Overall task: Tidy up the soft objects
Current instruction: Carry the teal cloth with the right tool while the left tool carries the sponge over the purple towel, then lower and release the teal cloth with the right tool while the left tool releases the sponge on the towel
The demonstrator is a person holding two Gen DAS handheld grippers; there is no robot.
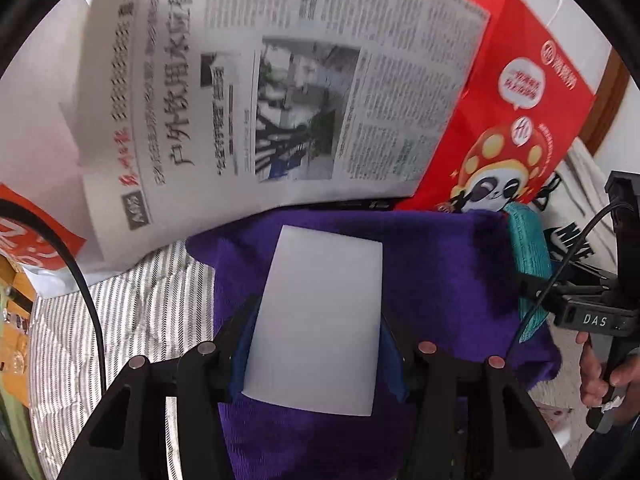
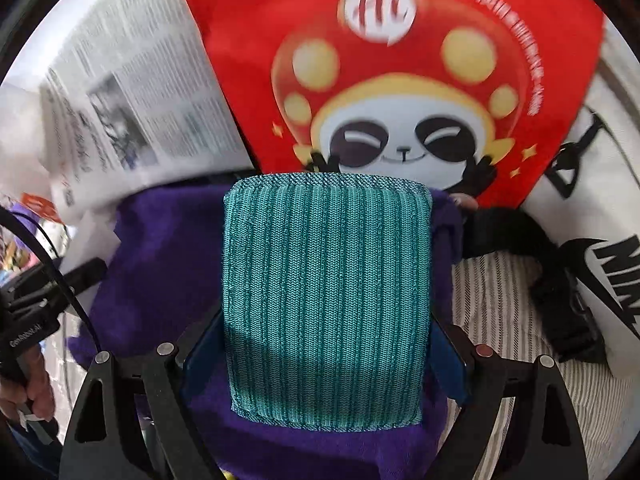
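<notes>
Your left gripper [image 1: 316, 336] pinches a white pad [image 1: 320, 320]; your right gripper [image 2: 326, 344] pinches a teal knit cloth [image 2: 326, 296]. Both are over the purple towel [image 1: 440, 272], neither yet placed. Newspaper [image 1: 280, 80] and red bag [image 2: 400, 60] crowd ahead; striped bedding [image 2: 500, 312] lies open rightward.

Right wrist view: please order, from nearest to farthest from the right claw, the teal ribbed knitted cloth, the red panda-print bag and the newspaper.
1. Teal ribbed knitted cloth, between the right claw's fingers.
2. Red panda-print bag, straight ahead, behind the cloth.
3. Newspaper, far upper left.
</notes>
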